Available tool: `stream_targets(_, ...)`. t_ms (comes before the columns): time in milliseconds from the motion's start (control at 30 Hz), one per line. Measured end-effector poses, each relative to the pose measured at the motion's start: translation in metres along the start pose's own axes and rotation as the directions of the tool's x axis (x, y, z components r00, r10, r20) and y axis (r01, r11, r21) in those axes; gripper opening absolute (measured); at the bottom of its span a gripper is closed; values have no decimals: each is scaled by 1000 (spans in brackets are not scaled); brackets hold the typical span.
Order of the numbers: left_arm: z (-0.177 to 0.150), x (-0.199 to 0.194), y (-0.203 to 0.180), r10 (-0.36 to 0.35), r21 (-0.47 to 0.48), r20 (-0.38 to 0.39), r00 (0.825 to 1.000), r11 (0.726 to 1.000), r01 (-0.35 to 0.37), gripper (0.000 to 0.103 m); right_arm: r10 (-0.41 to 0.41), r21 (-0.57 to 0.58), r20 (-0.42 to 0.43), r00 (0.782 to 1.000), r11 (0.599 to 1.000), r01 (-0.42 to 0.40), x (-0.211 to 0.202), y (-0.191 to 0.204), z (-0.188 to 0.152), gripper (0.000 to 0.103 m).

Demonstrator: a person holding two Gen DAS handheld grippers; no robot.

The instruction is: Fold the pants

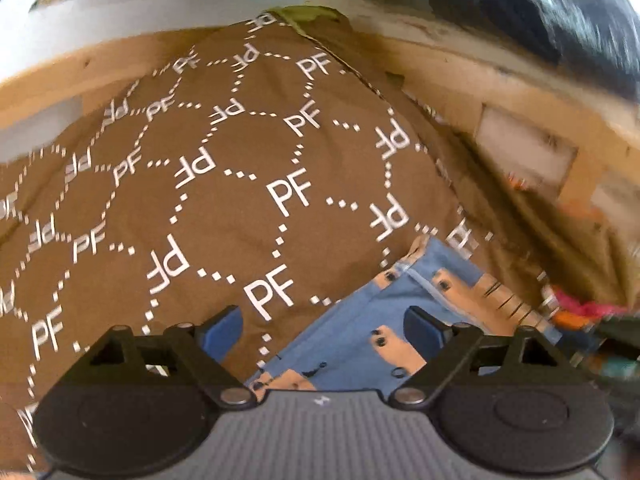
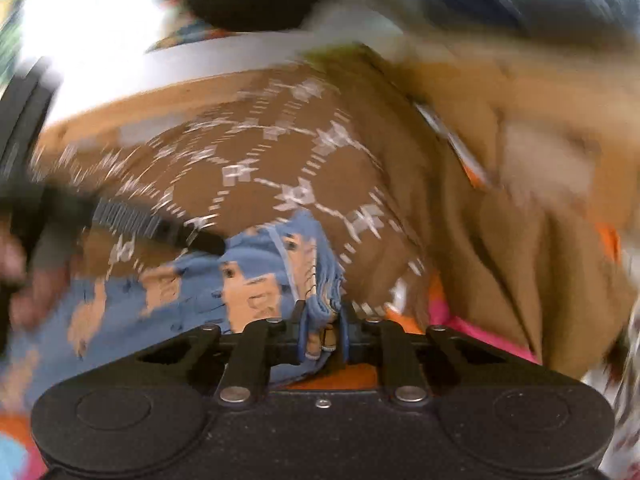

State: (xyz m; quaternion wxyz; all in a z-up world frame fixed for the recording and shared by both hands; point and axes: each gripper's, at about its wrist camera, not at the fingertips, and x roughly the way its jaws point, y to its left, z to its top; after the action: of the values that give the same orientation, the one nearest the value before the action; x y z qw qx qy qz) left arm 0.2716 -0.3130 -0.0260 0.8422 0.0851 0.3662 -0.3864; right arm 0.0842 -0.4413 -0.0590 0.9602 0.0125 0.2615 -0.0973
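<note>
The pants (image 1: 356,320) are light blue with tan cartoon patches. They lie on a brown cloth (image 1: 224,184) printed with white "PF" letters and dotted hexagons. My left gripper (image 1: 324,330) hovers open over the pants' edge, where blue fabric meets brown, with nothing between its blue pads. In the right wrist view, which is blurred, my right gripper (image 2: 322,330) is shut on a bunched fold of the pants (image 2: 320,280). The rest of the pants (image 2: 192,296) spreads to the left. A dark ribbed bar (image 2: 132,216), probably the other gripper, reaches in from the left.
The brown cloth (image 2: 280,160) covers a pale wooden surface (image 1: 460,80) with a raised edge behind. Pink and orange fabrics (image 2: 460,320) lie to the right of the pants. A dark bulky shape (image 1: 560,28) sits at the upper right. A blurred hand (image 2: 16,260) shows at far left.
</note>
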Motion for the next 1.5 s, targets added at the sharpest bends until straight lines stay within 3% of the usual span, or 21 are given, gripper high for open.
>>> stream_targets(67, 6, -8, 12, -79, -106, -12, 997, 991, 77, 88, -10, -176, 31, 999, 984, 15, -5, 23, -3, 16)
stream_targets(133, 11, -11, 25, -157, -215, -21, 987, 965, 149, 87, -10, -301, 48, 999, 953, 24, -7, 39, -8, 16)
stream_targets(267, 9, -8, 42, -274, -360, -53, 960, 902, 238, 87, 3, -533, 68, 998, 846, 34, -9, 73, -25, 15)
stream_targets(367, 2, -3, 42, -313, -396, -84, 946, 882, 256, 87, 11, -628, 60, 998, 778, 29, -9, 90, -35, 15)
stream_targets(500, -7, 6, 33, -307, -378, -109, 946, 893, 246, 87, 20, -677, 65, 998, 735, 30, -10, 98, -43, 15)
stream_targets(567, -10, 13, 31, -315, -395, -117, 942, 885, 247, 82, 19, -686, 65, 998, 727, 31, -10, 99, -43, 15)
stream_targets(667, -13, 20, 29, -323, -427, -120, 939, 871, 245, 67, 18, -695, 64, 998, 718, 32, -10, 101, -44, 15)
stream_targets(733, -13, 21, 28, -324, -429, -112, 939, 868, 249, 40, 18, -697, 62, 998, 716, 31, -11, 101, -45, 15)
stream_targets(767, -13, 21, 27, -317, -429, -111, 942, 870, 243, 32, 18, -698, 61, 998, 715, 30, -12, 102, -45, 15)
stream_targets(800, -14, 21, 26, -315, -432, -116, 942, 870, 238, 15, 18, -700, 62, 998, 714, 31, -13, 102, -45, 14)
stream_targets(1033, -23, -3, 41, -299, -479, -90, 950, 849, 222, 12, 73, -691, 79, 994, 723, 2, -30, 108, -39, 13)
stream_targets(1233, -41, -36, 68, -240, -523, -101, 965, 838, 154, 12, 196, -666, 36, 980, 736, -123, -46, 127, -35, 13)
stream_targets(1500, -79, -73, 99, -144, -542, -124, 982, 839, 54, 12, 365, -611, -84, 927, 717, -337, -52, 153, -33, 13)
